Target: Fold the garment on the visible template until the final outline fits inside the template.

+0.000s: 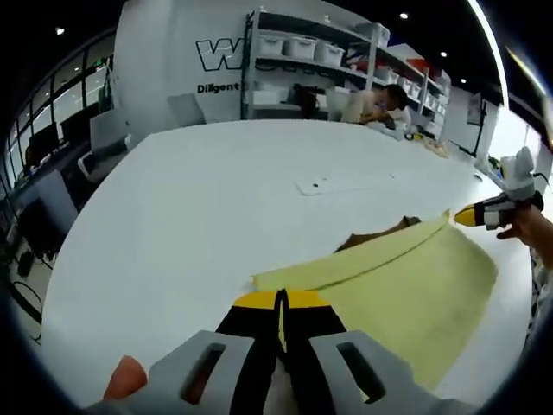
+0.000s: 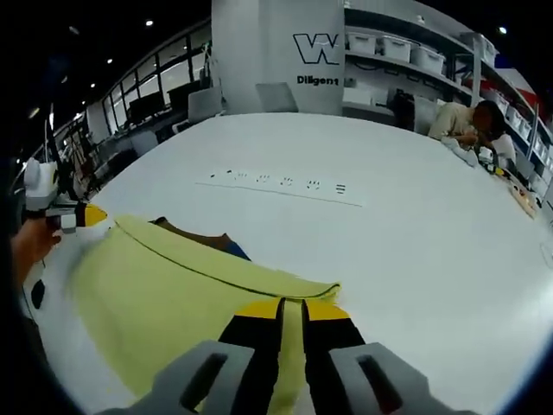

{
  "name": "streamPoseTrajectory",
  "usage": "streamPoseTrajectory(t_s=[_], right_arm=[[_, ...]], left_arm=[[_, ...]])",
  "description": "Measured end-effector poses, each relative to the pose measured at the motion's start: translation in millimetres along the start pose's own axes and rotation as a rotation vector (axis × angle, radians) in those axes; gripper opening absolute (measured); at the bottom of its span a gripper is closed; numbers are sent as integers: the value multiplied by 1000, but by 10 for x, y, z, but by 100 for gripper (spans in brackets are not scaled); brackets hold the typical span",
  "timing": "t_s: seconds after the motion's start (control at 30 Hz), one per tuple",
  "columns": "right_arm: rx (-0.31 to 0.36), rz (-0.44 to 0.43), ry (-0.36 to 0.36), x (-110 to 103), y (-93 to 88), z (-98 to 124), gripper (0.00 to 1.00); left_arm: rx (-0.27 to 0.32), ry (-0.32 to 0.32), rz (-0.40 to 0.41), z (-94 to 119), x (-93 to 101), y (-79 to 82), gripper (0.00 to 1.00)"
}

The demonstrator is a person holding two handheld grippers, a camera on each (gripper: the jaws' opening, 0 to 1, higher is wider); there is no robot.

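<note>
Between the jaws of the left gripper [image 1: 281,301], the yellow tips sit closed with no gap, pinched on the near corner of the yellow garment [image 1: 406,294]. The right gripper [image 2: 292,309] is the same in its own view: tips pressed together on the opposite corner of that garment [image 2: 173,303]. Holding both ends of one edge at once keeps the cloth taut between the hands, which I judge is the point, since a stretched edge can be carried over as a straight fold.

Just ahead of each pair of jaws, that edge runs as a doubled-over band from one gripper to the other, and the rest of the cloth spreads flat on the white bench [image 1: 216,199] to one side. Beyond the band a dark brown piece [image 1: 376,235] peeks out from under the yellow; whether it is the template or something else I cannot tell. In the right gripper view a sliver of blue shows beside that brown patch [image 2: 194,233].

Farther ahead of the right gripper's jaws, a long white power strip [image 2: 285,184] lies on the bench, well apart from the cloth. Farthest off, a person [image 2: 471,123] sits at the bench's far end, with shelving [image 1: 346,60] and bins behind.

The fold looks partway done.
</note>
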State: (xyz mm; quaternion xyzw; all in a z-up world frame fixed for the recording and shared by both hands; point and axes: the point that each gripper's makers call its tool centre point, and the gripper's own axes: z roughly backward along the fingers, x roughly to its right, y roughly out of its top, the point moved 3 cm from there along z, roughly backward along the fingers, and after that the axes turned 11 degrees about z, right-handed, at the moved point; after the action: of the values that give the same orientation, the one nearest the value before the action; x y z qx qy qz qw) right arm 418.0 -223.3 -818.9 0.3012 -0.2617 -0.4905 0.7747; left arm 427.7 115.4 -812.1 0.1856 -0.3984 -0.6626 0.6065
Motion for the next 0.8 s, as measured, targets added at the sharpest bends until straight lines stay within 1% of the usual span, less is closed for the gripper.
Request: streamPoseTrajectory(t_s=[0.1, 0.13, 0.2, 0.27, 0.43, 0.53, 0.63, 0.8], right_arm=[[6, -1, -1, -1, -15, 19, 4], [9, -9, -6, 20, -33, 23, 4], [16, -28, -12, 49, -50, 29, 4], [24, -34, -19, 63, -74, 29, 6], [44, -12, -28, 78, -108, 18, 7], [43, -12, -29, 82, -137, 15, 7], [51, -13, -33, 85, -140, 19, 7], [60, -19, -37, 111, -147, 24, 9]], left_arm=[[-4, -4, -9, -9, 33, -59, 0], [-28, 5, -13, -27, 23, -104, 0], [-41, 14, -3, -51, -13, -139, 0], [-44, 21, -5, -71, -38, -151, 0], [-32, 44, -34, -131, -103, -138, 0], [-34, 48, -27, -170, -140, -146, 0], [-18, 55, -30, -175, -152, -112, 0], [-17, 54, -29, -190, -160, -81, 0]])
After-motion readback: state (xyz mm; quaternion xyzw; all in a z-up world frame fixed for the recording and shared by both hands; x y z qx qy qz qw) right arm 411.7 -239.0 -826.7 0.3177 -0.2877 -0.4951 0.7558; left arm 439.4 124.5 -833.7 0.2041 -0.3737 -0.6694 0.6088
